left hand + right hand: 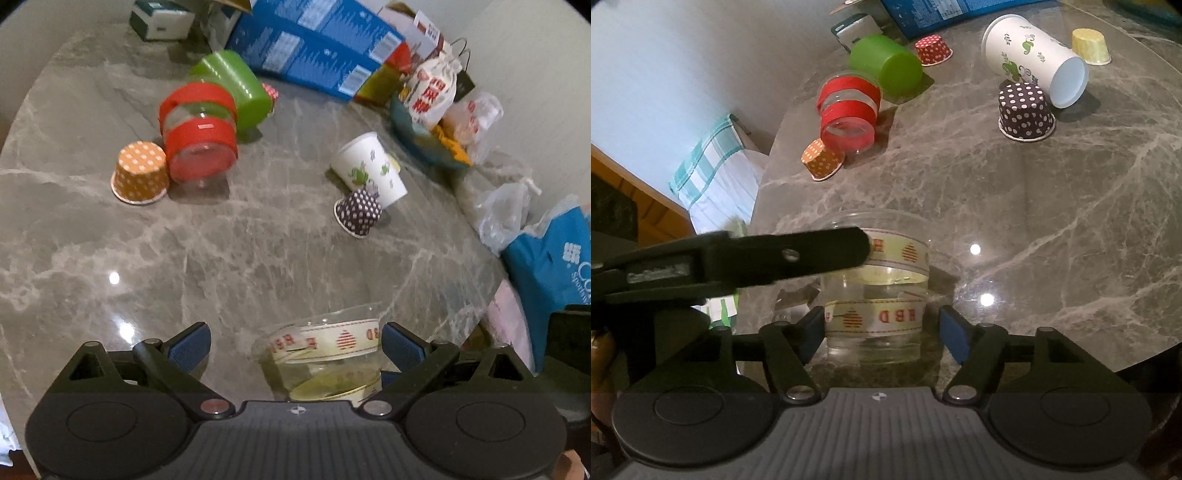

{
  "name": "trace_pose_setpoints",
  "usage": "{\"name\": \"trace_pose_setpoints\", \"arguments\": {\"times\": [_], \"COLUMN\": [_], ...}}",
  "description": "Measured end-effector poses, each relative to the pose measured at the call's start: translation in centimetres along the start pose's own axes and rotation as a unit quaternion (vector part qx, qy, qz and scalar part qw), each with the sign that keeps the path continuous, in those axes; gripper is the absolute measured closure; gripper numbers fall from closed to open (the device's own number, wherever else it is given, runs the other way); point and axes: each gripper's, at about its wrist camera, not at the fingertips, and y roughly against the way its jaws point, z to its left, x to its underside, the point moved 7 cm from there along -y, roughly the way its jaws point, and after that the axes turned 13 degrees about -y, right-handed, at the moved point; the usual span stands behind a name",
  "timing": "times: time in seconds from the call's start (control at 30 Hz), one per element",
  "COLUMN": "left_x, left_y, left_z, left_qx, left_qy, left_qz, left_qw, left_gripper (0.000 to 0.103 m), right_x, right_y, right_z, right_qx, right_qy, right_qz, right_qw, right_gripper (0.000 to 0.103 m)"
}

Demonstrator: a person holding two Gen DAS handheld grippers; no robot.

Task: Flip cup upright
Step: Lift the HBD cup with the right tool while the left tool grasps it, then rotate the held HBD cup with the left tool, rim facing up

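A clear plastic cup with cream ribbon bands [875,295] stands upright on the grey marble table [1052,229], near its front edge. My right gripper [882,332] is open, its blue pads either side of the cup's lower part with gaps. The cup also shows in the left wrist view [325,354], between the wide-open fingers of my left gripper [295,347], close to its right pad [400,347]. A left gripper finger [798,254] crosses in front of the cup's upper band in the right wrist view.
A red-banded clear cup [199,136], a green cup [236,85] and a white printed paper cup [369,166] lie on their sides. Orange [140,173], dark dotted [358,212], red dotted [932,50] and yellow [1091,46] cupcake liners sit inverted. Boxes [317,48], bags [550,254] and a bowl [424,144] crowd the far right.
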Motion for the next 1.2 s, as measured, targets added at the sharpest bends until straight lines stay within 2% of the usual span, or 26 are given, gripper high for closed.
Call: {"name": "trace_pose_setpoints", "arguments": {"times": [0.2,0.4,0.7,0.77,0.8,0.93,1.07,1.2], "left_x": [-0.1,-0.2,0.1,0.3,0.3,0.3,0.3,0.1], "left_y": [-0.9,-1.8,-2.1,-2.0,-1.9,-1.1,0.8,3.3], "left_z": [-0.4,-1.4,-2.2,-2.4,-2.4,-2.6,-2.9,-3.9], "left_qx": [-0.003,-0.024,-0.072,-0.077,-0.079,-0.082,-0.074,-0.062], "left_qy": [0.014,0.018,0.02,0.02,0.019,0.022,0.022,-0.003], "left_qz": [0.021,0.045,0.045,0.047,0.048,0.033,-0.002,-0.05], "left_qw": [0.9997,0.9986,0.9962,0.9957,0.9955,0.9958,0.997,0.9968], "left_gripper": [0.003,0.004,0.023,0.032,0.032,0.034,0.035,0.035], "right_x": [0.7,2.1,3.5,3.8,4.1,4.7,5.0,5.0], "right_y": [0.5,3.0,6.2,6.5,6.8,7.6,8.2,8.7], "right_z": [-0.1,-1.2,-4.9,-5.3,-5.5,-5.8,-6.4,-7.0], "right_qx": [-0.007,-0.014,-0.055,-0.068,-0.076,-0.111,-0.133,-0.12], "right_qy": [0.012,0.023,-0.024,-0.031,-0.033,-0.046,-0.06,-0.06], "right_qz": [-0.011,-0.048,-0.096,-0.1,-0.102,-0.121,-0.139,-0.162], "right_qw": [1.0,0.998,0.994,0.992,0.991,0.985,0.98,0.978], "right_gripper": [0.027,0.023,0.019,0.019,0.019,0.018,0.018,0.018]}}
